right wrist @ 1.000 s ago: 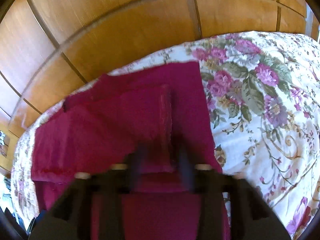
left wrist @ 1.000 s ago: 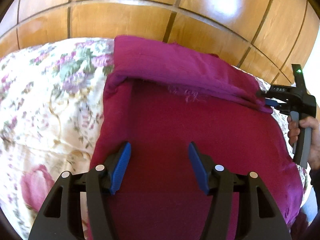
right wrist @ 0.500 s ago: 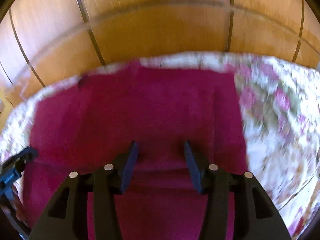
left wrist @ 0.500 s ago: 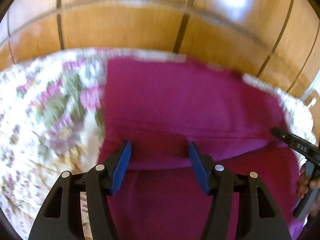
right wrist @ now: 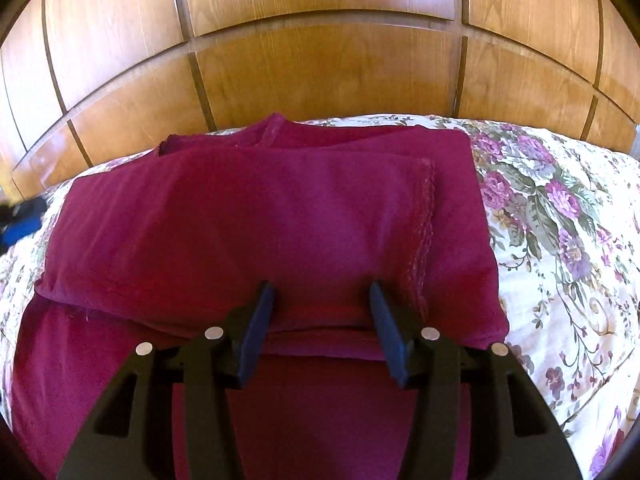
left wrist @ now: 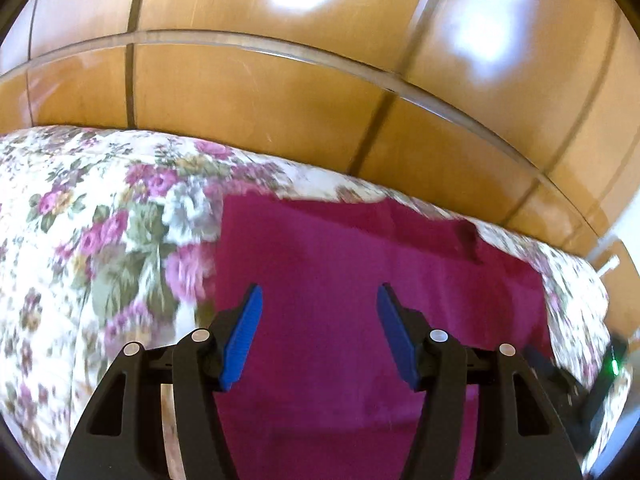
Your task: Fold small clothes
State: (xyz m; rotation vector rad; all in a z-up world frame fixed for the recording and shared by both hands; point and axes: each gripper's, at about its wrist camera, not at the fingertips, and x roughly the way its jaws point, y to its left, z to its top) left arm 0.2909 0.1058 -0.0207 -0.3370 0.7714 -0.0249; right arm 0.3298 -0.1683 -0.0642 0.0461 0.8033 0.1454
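Observation:
A magenta garment [right wrist: 248, 220] lies on a floral bedspread [right wrist: 560, 220], with its far part folded toward me in a thick layer whose stitched hem [right wrist: 424, 232] runs down the right. My right gripper [right wrist: 320, 304] is open and empty, above the near edge of that fold. In the left wrist view the same garment [left wrist: 360, 272] looks blurred. My left gripper [left wrist: 318, 308] is open and empty above the garment's left part. The right gripper's body [left wrist: 600, 380] shows at the right edge of that view, and the left gripper's blue pad [right wrist: 20, 220] at the left edge of the right view.
The floral bedspread [left wrist: 80, 240] stretches left of the garment in the left wrist view. A glossy wooden panelled headboard [right wrist: 320, 72] rises just behind the bed, also in the left wrist view [left wrist: 260, 100].
The right gripper has let go of the folded layer, which now rests over the lower part. Both grippers have drawn back toward me and tilted up, so more headboard shows.

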